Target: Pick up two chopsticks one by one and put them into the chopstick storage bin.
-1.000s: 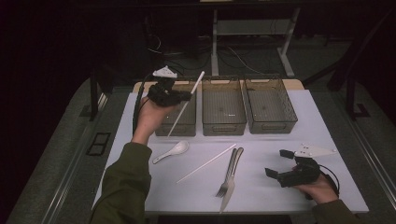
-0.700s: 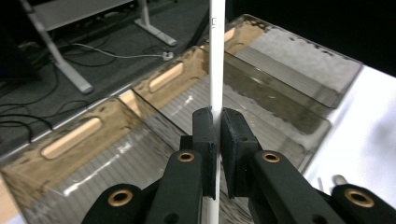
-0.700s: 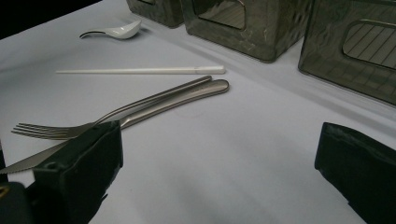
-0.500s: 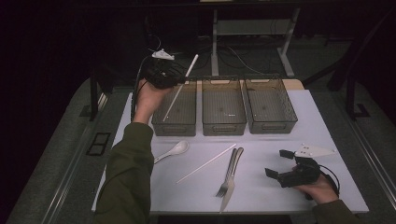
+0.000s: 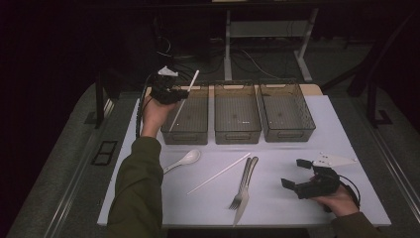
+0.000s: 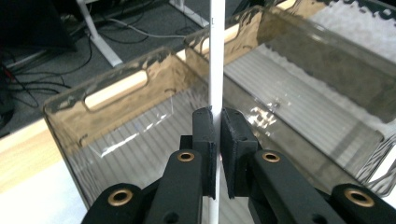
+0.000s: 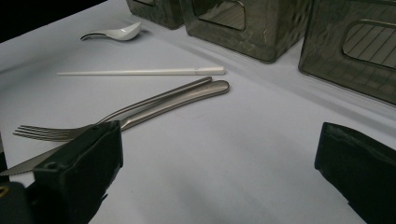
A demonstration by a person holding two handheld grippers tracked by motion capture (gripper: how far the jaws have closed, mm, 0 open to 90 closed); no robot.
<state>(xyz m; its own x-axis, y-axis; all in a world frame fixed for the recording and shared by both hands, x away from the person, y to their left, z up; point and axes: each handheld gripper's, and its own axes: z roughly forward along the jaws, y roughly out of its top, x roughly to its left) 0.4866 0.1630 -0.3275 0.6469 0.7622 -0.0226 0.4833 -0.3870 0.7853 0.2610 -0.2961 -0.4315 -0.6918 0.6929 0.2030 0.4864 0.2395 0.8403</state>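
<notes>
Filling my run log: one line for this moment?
left tongs: shut on chopstick | over left bin | right tongs: open, near fork

Your high view looks forward and down over the whole table. Your gripper views sit close and low; all three share the leftmost bin.

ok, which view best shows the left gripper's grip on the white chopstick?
The left gripper view: the left gripper has both black pads pressed on the thin white chopstick, above the smoky clear plastic bin. The high view shows that chopstick small, slanting over the leftmost bin. The right gripper view shows another white chopstick lying on the table.
</notes>
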